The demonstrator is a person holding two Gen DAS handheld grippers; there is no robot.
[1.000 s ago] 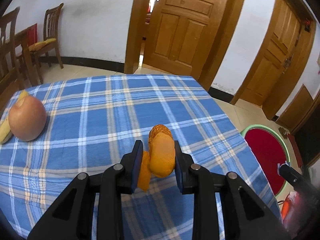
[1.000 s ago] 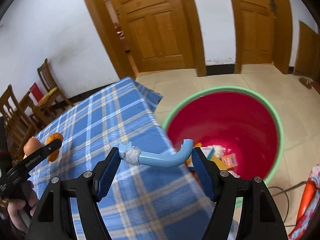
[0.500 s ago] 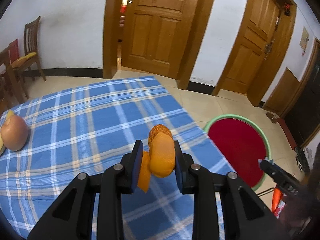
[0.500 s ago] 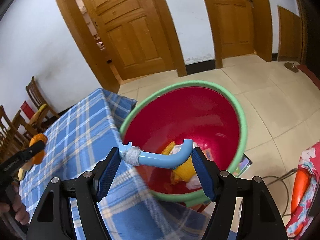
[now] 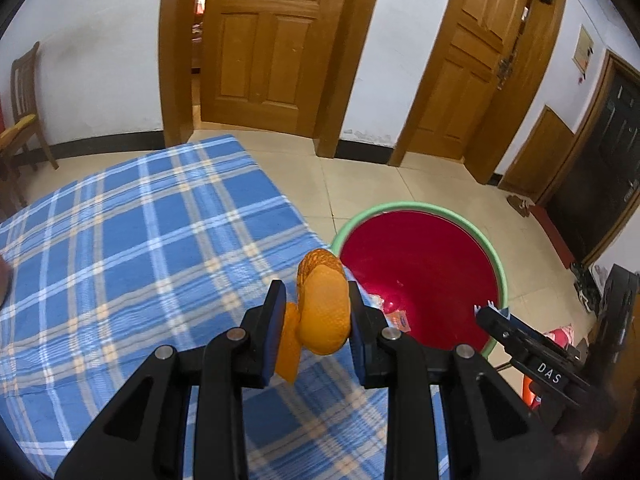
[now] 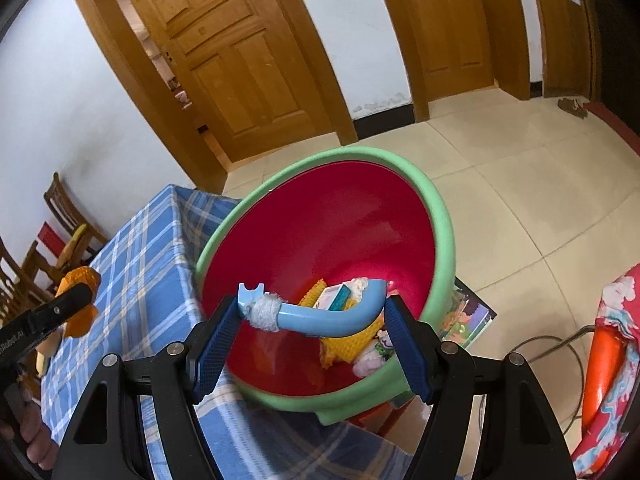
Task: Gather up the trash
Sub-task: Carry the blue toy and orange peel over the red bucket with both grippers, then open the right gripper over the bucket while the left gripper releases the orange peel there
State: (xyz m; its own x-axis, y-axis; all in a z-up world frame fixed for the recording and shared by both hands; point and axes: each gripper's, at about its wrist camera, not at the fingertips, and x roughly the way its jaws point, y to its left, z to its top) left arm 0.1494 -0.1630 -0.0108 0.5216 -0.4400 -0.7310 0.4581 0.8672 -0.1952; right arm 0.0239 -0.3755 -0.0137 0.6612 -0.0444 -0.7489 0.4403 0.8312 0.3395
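Note:
My left gripper (image 5: 316,320) is shut on an orange peel (image 5: 322,312) and holds it above the right edge of the blue checked tablecloth (image 5: 140,248), close to the red bin with a green rim (image 5: 420,208). My right gripper (image 6: 312,320) is shut on a curved light-blue plastic piece (image 6: 320,318) wrapped with white tape, held over the bin's open mouth (image 6: 444,216). Several bits of trash (image 6: 348,340) lie in the bin. The left gripper with the peel also shows in the right wrist view (image 6: 76,304).
The bin stands on the tiled floor (image 5: 400,184) beside the table's right edge. Wooden doors (image 5: 264,44) and white walls are behind. Wooden chairs (image 6: 64,216) stand at the far left. A red patterned thing (image 6: 608,360) and a cable lie on the floor at right.
Both grippers have moved right toward the bin. The right gripper with the blue piece went from above the table edge to over the bin. The apple has left the left view.

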